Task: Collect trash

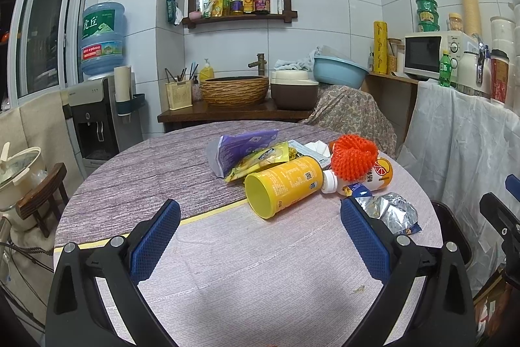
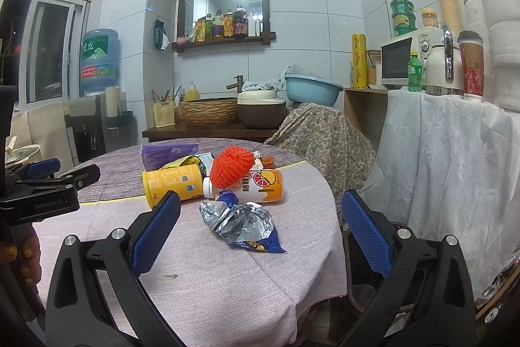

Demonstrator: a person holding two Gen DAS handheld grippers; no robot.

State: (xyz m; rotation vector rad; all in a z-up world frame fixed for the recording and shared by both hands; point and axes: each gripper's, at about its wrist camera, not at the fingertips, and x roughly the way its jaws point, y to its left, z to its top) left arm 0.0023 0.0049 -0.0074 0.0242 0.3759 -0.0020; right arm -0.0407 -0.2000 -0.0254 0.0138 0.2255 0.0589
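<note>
A pile of trash lies on the round table (image 1: 227, 265): a yellow cup on its side (image 1: 281, 184), an orange drink bottle (image 1: 364, 179), an orange spiky ball (image 1: 354, 156), a purple packet (image 1: 243, 145), a yellow snack wrapper (image 1: 260, 160) and a crumpled silver foil bag (image 1: 390, 210). My left gripper (image 1: 260, 210) is open and empty just short of the cup. My right gripper (image 2: 260, 204) is open and empty, with the foil bag (image 2: 240, 223) between its fingers, the bottle (image 2: 253, 186) and cup (image 2: 172, 182) beyond.
A dark bin (image 2: 367, 291) stands below the table's right edge. A white-draped counter (image 2: 455, 158) with a microwave (image 2: 403, 62) is at the right. A sink counter (image 1: 234, 113) and a water dispenser (image 1: 97, 116) stand behind. The left gripper shows in the right wrist view (image 2: 48, 184).
</note>
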